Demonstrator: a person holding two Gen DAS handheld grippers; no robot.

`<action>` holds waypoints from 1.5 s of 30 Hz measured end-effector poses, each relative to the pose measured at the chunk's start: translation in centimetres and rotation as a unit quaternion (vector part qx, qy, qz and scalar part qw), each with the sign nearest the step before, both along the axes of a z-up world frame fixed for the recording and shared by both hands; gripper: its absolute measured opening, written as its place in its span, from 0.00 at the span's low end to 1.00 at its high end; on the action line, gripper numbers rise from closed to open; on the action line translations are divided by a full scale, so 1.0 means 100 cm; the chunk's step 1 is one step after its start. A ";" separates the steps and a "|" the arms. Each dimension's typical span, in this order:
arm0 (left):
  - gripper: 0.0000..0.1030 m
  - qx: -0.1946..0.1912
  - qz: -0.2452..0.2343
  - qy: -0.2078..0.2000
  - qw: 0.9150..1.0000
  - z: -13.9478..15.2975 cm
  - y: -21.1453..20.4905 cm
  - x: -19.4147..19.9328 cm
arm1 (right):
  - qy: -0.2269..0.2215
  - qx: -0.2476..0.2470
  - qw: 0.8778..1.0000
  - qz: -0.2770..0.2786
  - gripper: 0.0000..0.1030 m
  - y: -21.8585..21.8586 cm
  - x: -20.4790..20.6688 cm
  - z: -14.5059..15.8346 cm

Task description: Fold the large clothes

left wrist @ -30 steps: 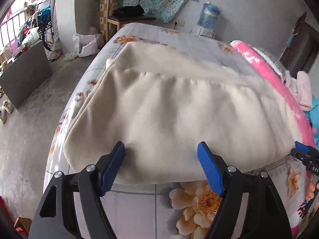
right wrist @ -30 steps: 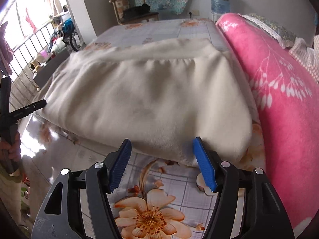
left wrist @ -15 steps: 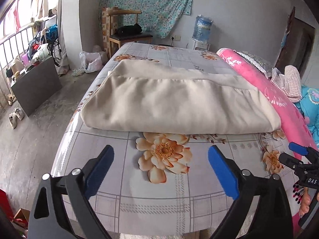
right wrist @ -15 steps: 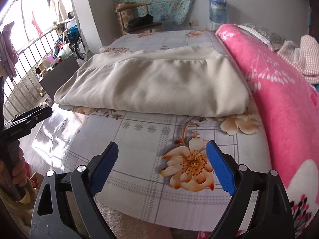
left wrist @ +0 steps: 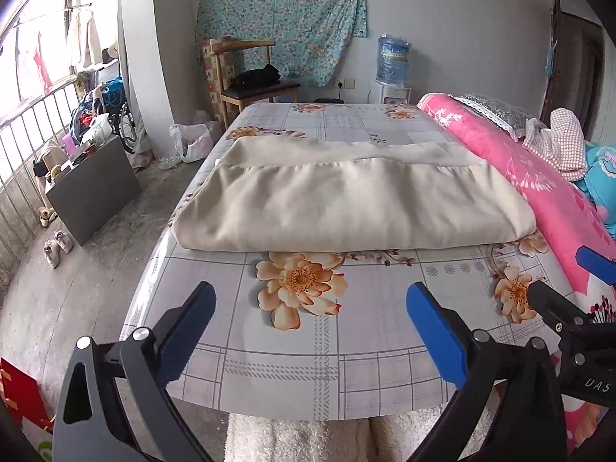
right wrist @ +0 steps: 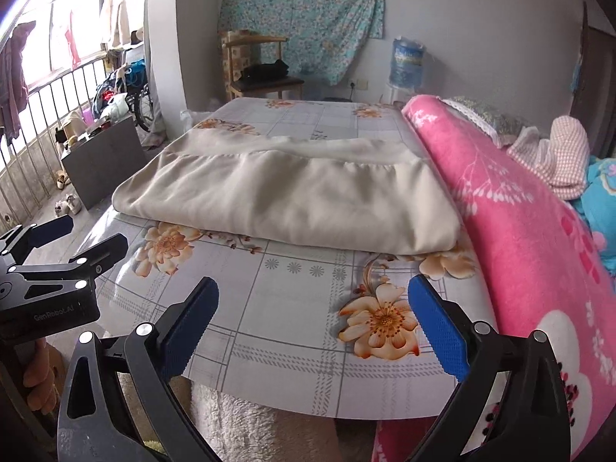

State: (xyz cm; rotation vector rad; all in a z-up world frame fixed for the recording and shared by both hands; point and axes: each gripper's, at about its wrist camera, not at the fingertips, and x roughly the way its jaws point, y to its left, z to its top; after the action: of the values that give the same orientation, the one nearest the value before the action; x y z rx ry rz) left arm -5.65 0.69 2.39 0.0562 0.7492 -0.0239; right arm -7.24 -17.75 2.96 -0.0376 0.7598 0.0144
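Observation:
A large cream garment (left wrist: 346,208) (right wrist: 292,200) lies folded in a wide flat rectangle across the bed (left wrist: 385,346) (right wrist: 288,308), on its floral sheet. My left gripper (left wrist: 311,292) hovers over the bed's near edge, well short of the garment, open and holding nothing. My right gripper (right wrist: 313,285) hangs beside it to the right, also back from the garment; its jaws are opening and nothing is between them. Each wrist view catches the other gripper at its edge: the right gripper (left wrist: 577,308) and the left gripper (right wrist: 57,250).
A rolled pink blanket (left wrist: 539,177) (right wrist: 519,211) runs along the bed's right side, with pillows behind it. A wooden chair (left wrist: 250,84) and a water bottle (left wrist: 392,59) stand by the far wall. Left of the bed are bare floor, a grey board (left wrist: 92,184) and a railing.
Both grippers held the garment's near edge a second ago. They have let go, opened wide and drawn back and up, so the whole folded garment now shows.

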 end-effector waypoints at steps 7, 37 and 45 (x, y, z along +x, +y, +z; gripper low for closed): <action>0.95 -0.013 0.024 0.014 1.000 0.001 -0.001 0.000 | -0.029 -0.016 0.999 -0.019 0.92 0.000 -0.007 0.010; 0.95 0.002 0.016 0.051 0.999 -0.016 -0.014 0.005 | 0.023 -0.019 0.999 -0.021 0.92 0.006 0.003 -0.012; 0.95 0.001 0.010 0.053 0.999 -0.017 -0.016 0.003 | 0.024 -0.022 0.999 -0.026 0.92 0.005 0.001 -0.013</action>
State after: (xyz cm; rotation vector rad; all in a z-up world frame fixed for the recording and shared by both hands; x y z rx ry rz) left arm -5.35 -0.87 0.69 0.0497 0.8550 -0.0078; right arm -7.10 -17.21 1.68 -0.0590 0.8098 -0.0518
